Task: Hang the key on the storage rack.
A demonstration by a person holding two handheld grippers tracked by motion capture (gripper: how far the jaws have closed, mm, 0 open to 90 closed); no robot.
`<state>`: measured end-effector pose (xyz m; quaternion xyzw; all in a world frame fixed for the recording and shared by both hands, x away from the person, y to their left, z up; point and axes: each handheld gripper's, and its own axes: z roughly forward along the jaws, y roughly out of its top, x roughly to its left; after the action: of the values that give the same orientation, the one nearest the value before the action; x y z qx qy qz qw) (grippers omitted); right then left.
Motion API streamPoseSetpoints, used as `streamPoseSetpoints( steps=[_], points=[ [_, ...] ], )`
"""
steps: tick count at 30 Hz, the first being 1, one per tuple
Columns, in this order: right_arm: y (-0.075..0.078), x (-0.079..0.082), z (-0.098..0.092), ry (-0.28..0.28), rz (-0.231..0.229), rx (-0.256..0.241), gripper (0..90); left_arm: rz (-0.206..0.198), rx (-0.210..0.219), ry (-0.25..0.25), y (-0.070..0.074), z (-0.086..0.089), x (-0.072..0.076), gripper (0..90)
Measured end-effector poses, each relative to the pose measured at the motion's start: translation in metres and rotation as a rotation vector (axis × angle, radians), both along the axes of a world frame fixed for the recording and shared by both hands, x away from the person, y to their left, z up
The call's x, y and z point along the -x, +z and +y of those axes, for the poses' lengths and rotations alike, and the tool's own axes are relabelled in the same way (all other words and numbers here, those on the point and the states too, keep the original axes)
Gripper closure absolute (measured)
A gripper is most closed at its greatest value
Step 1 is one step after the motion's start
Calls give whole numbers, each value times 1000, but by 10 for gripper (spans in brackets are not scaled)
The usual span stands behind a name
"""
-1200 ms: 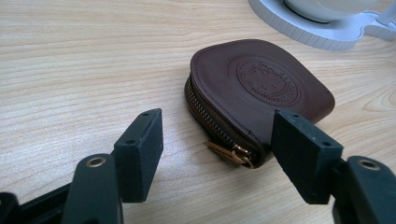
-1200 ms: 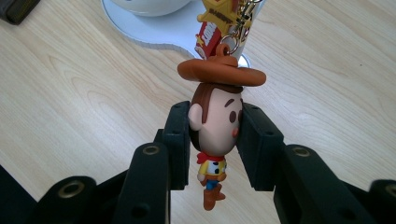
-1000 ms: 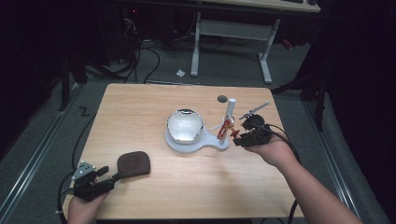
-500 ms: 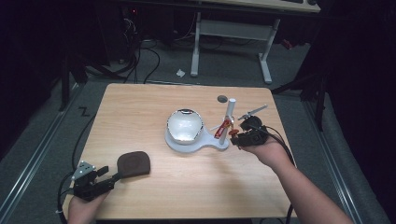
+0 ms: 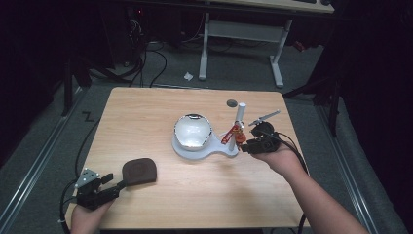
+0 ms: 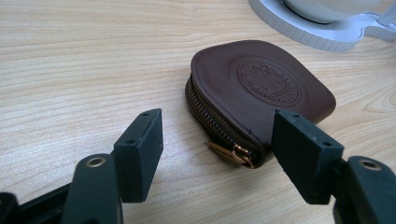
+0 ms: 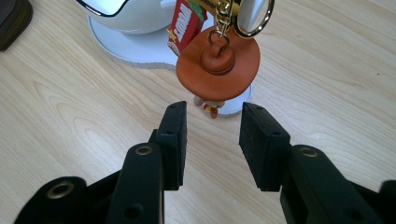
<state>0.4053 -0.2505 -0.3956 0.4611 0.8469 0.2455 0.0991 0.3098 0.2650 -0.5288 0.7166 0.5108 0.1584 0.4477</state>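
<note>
The keychain [image 5: 231, 134] hangs from the white post [image 5: 240, 117] on the stand [image 5: 204, 147], right of the middle of the table [image 5: 146, 112]. In the high view its long axis slants from the post down and to the left, towards the bowl [image 5: 193, 130]. In the right gripper view its orange hat [image 7: 217, 58] faces the camera, with the gold ring [image 7: 252, 18] above it and a red tag [image 7: 187, 18] beside it.

The right claw [image 5: 245, 145] sits just right of the keychain, its jaws spread and empty, pointing at the hat and just short of it. Compared with a second ago, this claw has moved a little nearer the stand; the keychain hangs as before.

The left claw [image 5: 113, 185] rests at the table's near left corner, jaws spread wide, empty. The brown pouch [image 6: 259, 93] lies flat just ahead of it, zipper pull [image 6: 233, 151] towards the claw, rounded end away. Neither has shifted.
</note>
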Motion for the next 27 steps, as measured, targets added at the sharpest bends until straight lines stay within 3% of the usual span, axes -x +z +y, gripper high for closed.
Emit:
streamPoseSetpoints(
  steps=[11, 17, 20, 27],
  points=[
    [8, 19, -7, -7, -32, -7, 592, -6, 6, 6, 1, 0, 1, 348],
    [5, 32, -12, -10, -54, 0, 561, -8, 8, 9, 2, 1, 1, 348],
    [4, 38, -15, -9, -72, 28, 552, -9, 8, 8, 2, 0, 1, 349],
    [-5, 52, -25, -30, -97, 15, 539, -7, 12, 3, 2, -1, 1, 356]
  ],
)
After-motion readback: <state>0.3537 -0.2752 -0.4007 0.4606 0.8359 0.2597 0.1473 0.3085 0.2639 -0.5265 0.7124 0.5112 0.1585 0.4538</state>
